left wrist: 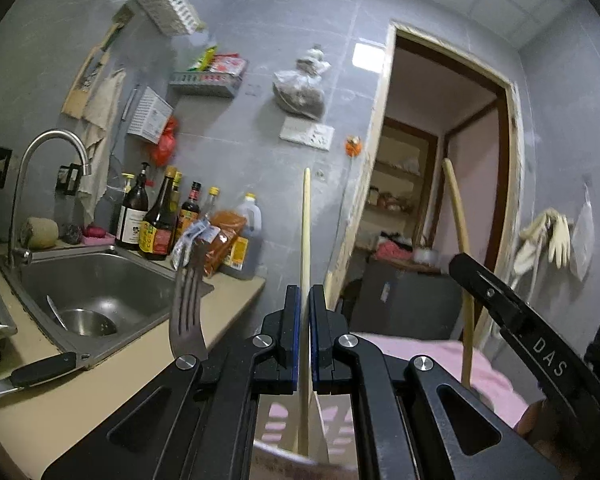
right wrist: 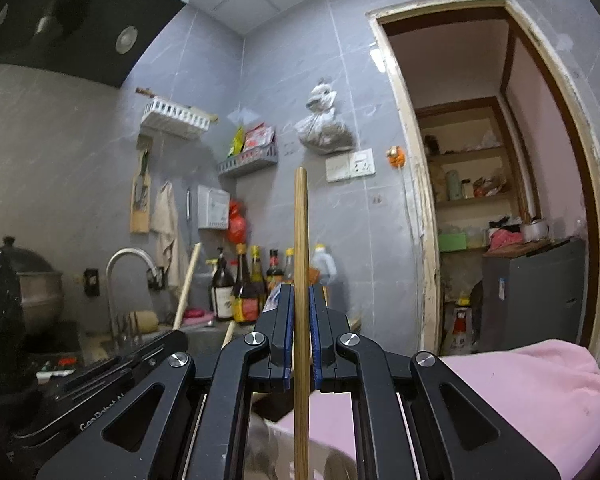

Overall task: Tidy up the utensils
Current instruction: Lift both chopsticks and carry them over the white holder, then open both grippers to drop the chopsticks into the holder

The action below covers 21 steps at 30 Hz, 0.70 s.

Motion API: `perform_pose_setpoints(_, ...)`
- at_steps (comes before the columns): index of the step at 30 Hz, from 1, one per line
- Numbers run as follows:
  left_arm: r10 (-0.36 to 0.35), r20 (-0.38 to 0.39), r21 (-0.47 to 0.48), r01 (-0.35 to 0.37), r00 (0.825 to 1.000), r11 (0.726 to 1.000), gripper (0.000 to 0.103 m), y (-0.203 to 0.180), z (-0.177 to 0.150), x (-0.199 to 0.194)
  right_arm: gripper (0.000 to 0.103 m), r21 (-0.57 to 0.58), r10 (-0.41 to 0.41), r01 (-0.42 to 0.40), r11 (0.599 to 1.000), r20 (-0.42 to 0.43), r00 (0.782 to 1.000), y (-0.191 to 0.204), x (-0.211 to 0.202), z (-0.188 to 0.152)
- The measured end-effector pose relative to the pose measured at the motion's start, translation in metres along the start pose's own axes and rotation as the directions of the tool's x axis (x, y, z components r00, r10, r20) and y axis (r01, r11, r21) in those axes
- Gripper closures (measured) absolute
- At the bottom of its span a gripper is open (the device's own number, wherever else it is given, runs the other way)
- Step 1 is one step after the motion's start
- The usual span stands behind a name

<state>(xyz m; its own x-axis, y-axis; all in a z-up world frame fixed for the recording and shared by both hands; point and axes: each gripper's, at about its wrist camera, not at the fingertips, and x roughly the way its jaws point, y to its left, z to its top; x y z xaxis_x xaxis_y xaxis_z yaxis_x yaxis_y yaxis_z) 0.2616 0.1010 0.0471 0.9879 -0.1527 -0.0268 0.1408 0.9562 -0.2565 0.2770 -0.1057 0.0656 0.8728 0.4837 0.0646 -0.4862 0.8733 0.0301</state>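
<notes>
- While both grippers point level, the left gripper (left wrist: 305,300) has its jaws pinched on a pale chopstick (left wrist: 305,240) that stands upright between the pads.
- Just to its left, a metal fork (left wrist: 188,304) stands tines-up over the front edge of the beige counter (left wrist: 228,296), in front of the steel sink (left wrist: 96,280).
- Near the counter's front left corner, a black-handled knife (left wrist: 40,368) lies flat.
- Likewise, the right gripper (right wrist: 301,300) is clamped on a darker wooden chopstick (right wrist: 301,248), also upright.
- Below both grippers there is pink cloth (right wrist: 520,392).
- Along the counter's back edge, sauce bottles (left wrist: 156,220) stand against the tiled wall.
</notes>
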Motion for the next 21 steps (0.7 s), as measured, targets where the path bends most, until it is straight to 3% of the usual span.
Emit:
perform_pose_setpoints(6, -0.022, -0.093, -0.006, 0.021, 0.995, 1.0, 0.099, 0.003, -0.01, 0.005, 0.096, 0.004, 0.042, -0.042, 0.999, -0.078, 0.996, -0.005, -0.006, -0.006)
perform_pose_setpoints(11, -0.045, -0.109, -0.033, 0.042, 0.993, 0.999, 0.098, 0.006, -0.01, -0.001, 0.094, 0.004, 0.068, -0.068, 0.998, -0.114, 0.991, -0.004, -0.011, -0.008)
perform_pose_setpoints(13, -0.053, -0.116, -0.048, 0.048, 0.992, 0.998, 0.094, 0.007, -0.009, -0.003, 0.092, 0.012, 0.074, -0.073, 0.997, -0.11, 0.991, -0.006, -0.015, -0.006)
perform_pose_setpoints(15, -0.058, -0.12, -0.061, 0.051, 0.991, 0.997, 0.083, 0.008, -0.006, -0.004, 0.084, 0.018, 0.073, -0.071, 0.997, -0.103, 0.992, -0.008, -0.02, -0.003)
perform_pose_setpoints(21, -0.061, -0.114, -0.047, 0.056, 0.992, 0.997, 0.073, -0.007, 0.006, -0.015, 0.075, 0.001, 0.049, -0.049, 0.999, -0.082, 0.995, -0.017, -0.04, 0.01)
